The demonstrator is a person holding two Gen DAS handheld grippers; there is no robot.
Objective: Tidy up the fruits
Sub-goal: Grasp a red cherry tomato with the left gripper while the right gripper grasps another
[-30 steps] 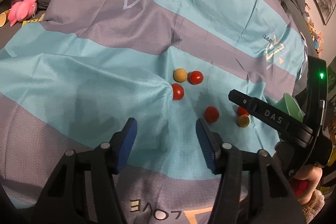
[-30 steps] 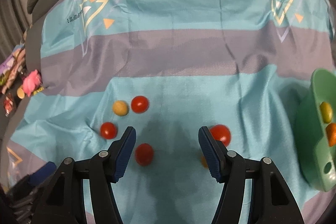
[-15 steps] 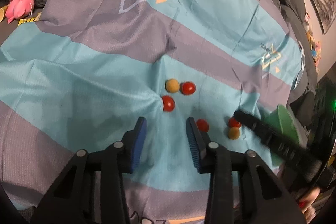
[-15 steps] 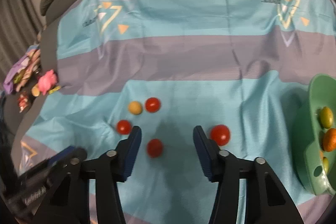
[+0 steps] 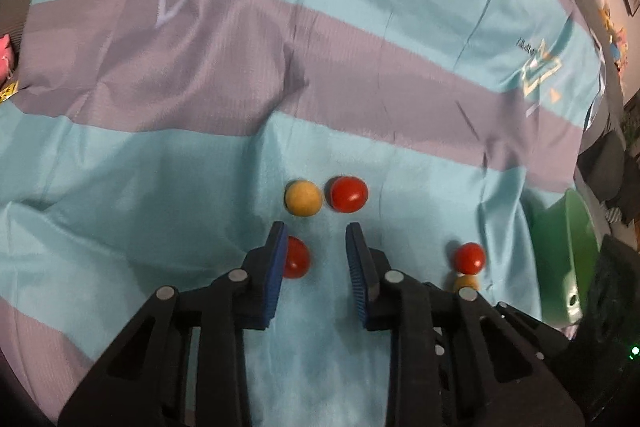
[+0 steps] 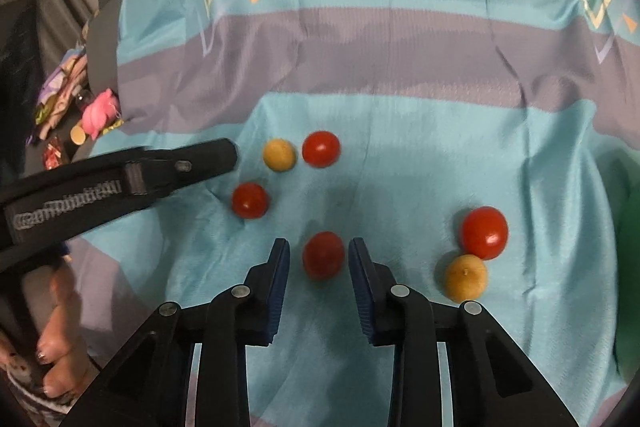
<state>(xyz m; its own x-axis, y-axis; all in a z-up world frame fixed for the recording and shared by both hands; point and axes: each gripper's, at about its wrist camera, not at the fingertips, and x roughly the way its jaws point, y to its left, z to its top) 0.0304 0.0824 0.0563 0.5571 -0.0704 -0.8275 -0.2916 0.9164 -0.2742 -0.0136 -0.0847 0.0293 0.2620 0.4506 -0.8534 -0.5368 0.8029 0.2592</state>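
- While the striped teal-and-grey bedspread (image 6: 400,75) fills both views, a green bowl (image 5: 568,251) sits at its right edge.
- Right gripper (image 6: 319,259), jaws just narrowing, brackets a red tomato (image 6: 323,255); pads not visibly pressing.
- Left gripper (image 5: 316,251), also closing, holds nothing; another red tomato (image 5: 297,262) lies beside its left finger.

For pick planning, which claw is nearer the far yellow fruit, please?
Left. Both have just been closing: left claw short of the yellow fruit, a red fruit inside; right claw farther back, around another red fruit.
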